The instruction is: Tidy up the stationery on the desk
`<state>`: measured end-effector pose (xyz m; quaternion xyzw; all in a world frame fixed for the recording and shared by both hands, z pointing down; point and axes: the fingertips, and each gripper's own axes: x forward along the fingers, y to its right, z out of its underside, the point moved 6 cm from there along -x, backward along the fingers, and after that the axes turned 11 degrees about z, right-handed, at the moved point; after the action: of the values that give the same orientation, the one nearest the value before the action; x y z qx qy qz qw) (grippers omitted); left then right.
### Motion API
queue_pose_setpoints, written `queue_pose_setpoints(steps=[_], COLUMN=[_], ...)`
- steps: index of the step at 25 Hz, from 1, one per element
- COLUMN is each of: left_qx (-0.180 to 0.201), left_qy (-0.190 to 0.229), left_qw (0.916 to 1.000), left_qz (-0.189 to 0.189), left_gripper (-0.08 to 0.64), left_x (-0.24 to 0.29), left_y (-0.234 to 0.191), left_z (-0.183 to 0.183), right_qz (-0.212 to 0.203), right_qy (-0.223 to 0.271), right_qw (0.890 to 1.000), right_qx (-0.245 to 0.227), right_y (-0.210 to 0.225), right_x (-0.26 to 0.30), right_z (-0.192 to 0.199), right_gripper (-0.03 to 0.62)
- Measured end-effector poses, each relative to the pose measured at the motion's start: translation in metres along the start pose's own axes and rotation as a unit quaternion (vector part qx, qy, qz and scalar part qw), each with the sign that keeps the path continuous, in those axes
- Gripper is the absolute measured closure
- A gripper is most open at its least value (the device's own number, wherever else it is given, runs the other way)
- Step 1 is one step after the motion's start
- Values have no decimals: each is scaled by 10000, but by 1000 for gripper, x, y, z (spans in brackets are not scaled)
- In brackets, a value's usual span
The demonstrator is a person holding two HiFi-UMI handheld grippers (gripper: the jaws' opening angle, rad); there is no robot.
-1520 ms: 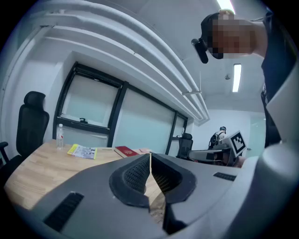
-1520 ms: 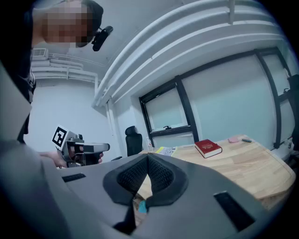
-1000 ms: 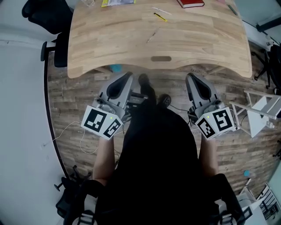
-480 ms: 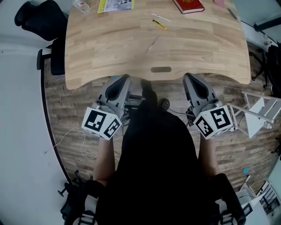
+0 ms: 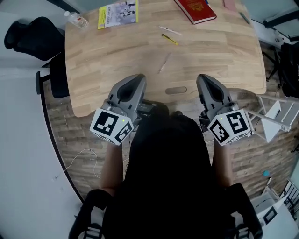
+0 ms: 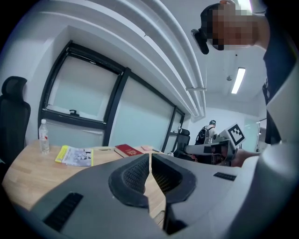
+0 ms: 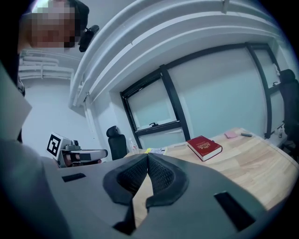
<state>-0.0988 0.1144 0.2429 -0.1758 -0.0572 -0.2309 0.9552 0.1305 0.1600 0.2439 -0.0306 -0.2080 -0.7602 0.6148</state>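
On the wooden desk (image 5: 117,51) lie a yellow pen (image 5: 169,39), a white pen (image 5: 169,31) and a thin pencil (image 5: 164,63) near the middle. Farther back are a red book (image 5: 195,9), a yellow-edged booklet (image 5: 117,14), a pink note (image 5: 229,3) and a dark pen (image 5: 245,17). My left gripper (image 5: 135,81) and right gripper (image 5: 205,80) hover at the desk's near edge, both shut and empty. The left gripper view shows the shut jaws with the booklet (image 6: 74,155) and red book (image 6: 130,150) beyond. The right gripper view shows the red book (image 7: 204,146) ahead.
A water bottle (image 5: 77,18) stands at the desk's far left corner. A black office chair (image 5: 28,37) sits left of the desk. A white folding stand (image 5: 275,116) is on the floor at the right. Cables lie on the wooden floor (image 5: 84,158).
I have stepped closer to the desk. Both grippers went from over the floor to the desk's near edge. Their jaws stayed shut.
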Motion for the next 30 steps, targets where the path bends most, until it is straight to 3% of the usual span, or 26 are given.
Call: queue_pose_setpoints(steps=[7,13,19,30], left_qx=[-78,-183,-101,-218], left_qy=[-211,-479,-866,-1765], left_qw=[9990,9976,9950,9822], left_qz=[395,472,491,600], left_gripper=[522,522,522,520], left_x=[14,37,65,111], left_y=[-42,-60,-73,-104], left_z=[6,15,30,90], right_qz=[331,604,504,581], right_qy=[-21,-370,-614,-1106], right_qw=[9994,9975,9966,9920], right_qx=[133,53,204,170], right_y=[-10,-5,3,11], right_x=[31,43,59,76], right_z=[0,11,19,33], right_gripper=[572,572,572,572])
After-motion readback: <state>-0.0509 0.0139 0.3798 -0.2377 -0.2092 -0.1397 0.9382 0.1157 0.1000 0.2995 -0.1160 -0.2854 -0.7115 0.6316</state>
